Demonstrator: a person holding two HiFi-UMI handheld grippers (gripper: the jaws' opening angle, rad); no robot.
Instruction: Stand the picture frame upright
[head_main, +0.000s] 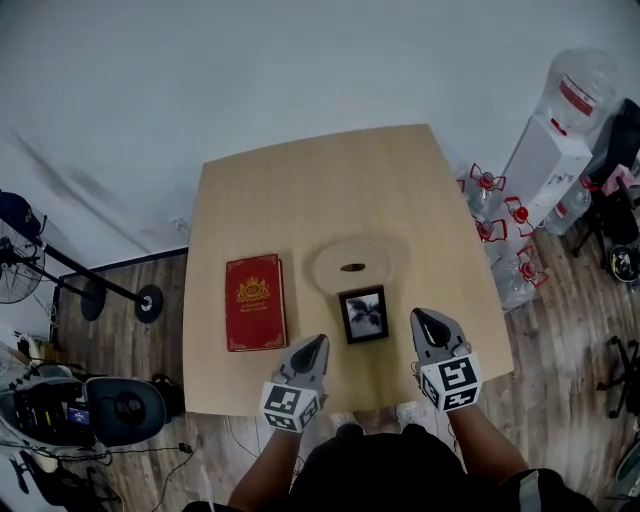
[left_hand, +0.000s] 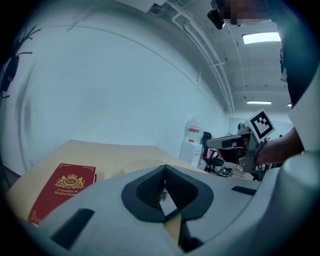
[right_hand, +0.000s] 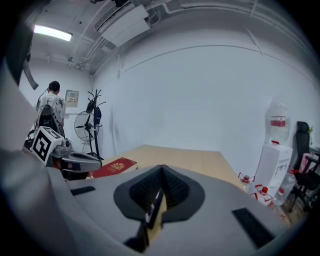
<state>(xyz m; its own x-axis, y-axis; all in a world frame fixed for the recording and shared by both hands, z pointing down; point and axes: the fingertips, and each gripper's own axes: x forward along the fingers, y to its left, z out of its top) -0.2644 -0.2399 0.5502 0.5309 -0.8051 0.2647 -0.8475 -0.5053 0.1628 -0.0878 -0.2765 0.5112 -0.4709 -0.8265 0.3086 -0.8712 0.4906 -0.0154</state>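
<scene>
- Table (head_main: 400, 200): light wood. The whole top shows in head view, but the near edge is partly covered by the person's torso (head_main: 400, 475) & both grippers. Far half is bare, and so is the strip along the right edge.
- Water dispenser (head_main: 545, 165): on the floor at right w/ small bottles (head_main: 495, 215) beside it, top cut by the pic edge. Off the table, well apart from the frame.
- Fan (head_main: 15, 270): on the floor at left, cut off by the pic edge.
- Red book (head_main: 255, 302): flat, left of centre, near the table's left edge.
- Round wooden disc (head_main: 352, 262): pale, hard to pick out vs. the tabletop. Dark slot in its middle.
- L gripper (head_main: 312, 348): jaws together, nothing btwn them. Near the front edge, just left of the frame, not touching it.
- R gripper (head_main: 425, 320): jaws closed too, empty. Just right of the frame, clear of it.
- Picture frame (head_main: 363, 314): black, btwn the two grippers, just in front of the disc. Flat or leaning, can't tell from above. Gripper views show only a sliver of it under the pads.
</scene>
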